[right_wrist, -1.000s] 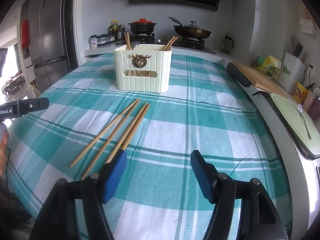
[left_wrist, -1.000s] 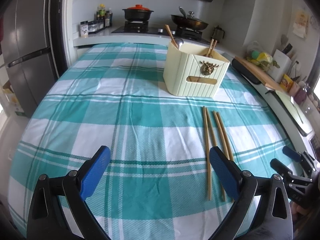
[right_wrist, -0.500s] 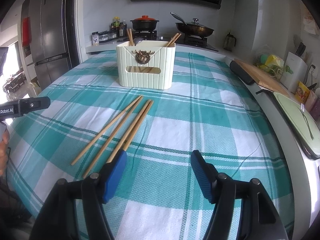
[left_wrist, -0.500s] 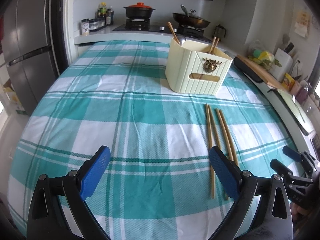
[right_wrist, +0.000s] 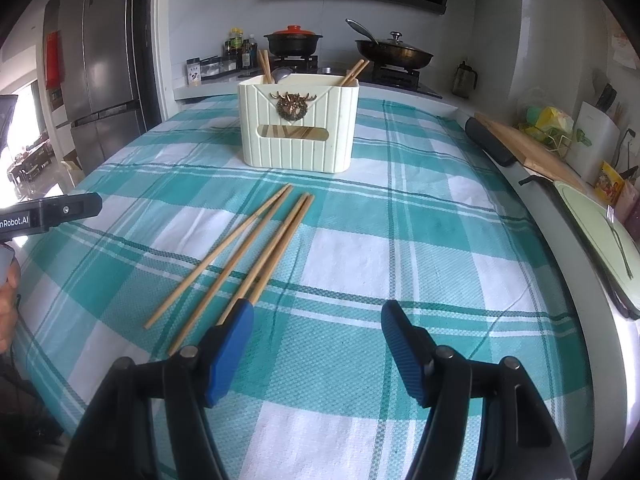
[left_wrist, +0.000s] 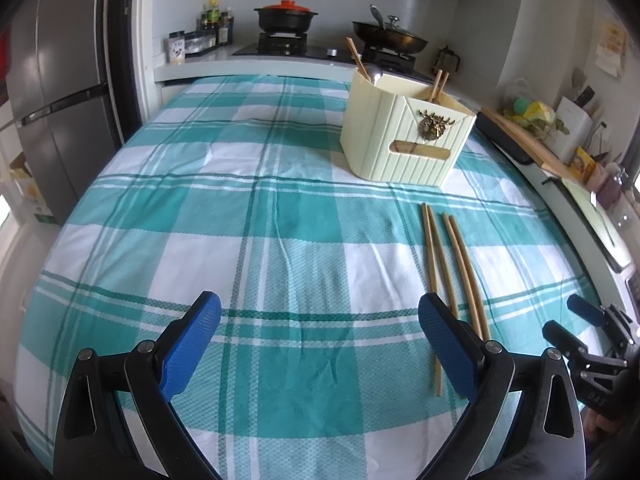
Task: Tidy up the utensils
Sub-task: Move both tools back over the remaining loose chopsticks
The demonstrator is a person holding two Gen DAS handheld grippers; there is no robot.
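Chopsticks [right_wrist: 240,256], four, loose on the cloth just in front of the cream holder [right_wrist: 298,124]: light, stiff, thin, probably roll-prone; take yours near mid-length. Holder contents: more chopsticks and a spoon, upright. Left gripper [left_wrist: 320,320] and right gripper [right_wrist: 316,334]: jaws apart, nothing held.

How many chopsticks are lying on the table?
4. The loose chopsticks lie side by side on the checked tablecloth, in front of the cream holder. More chopsticks stand inside the holder, partly hidden.
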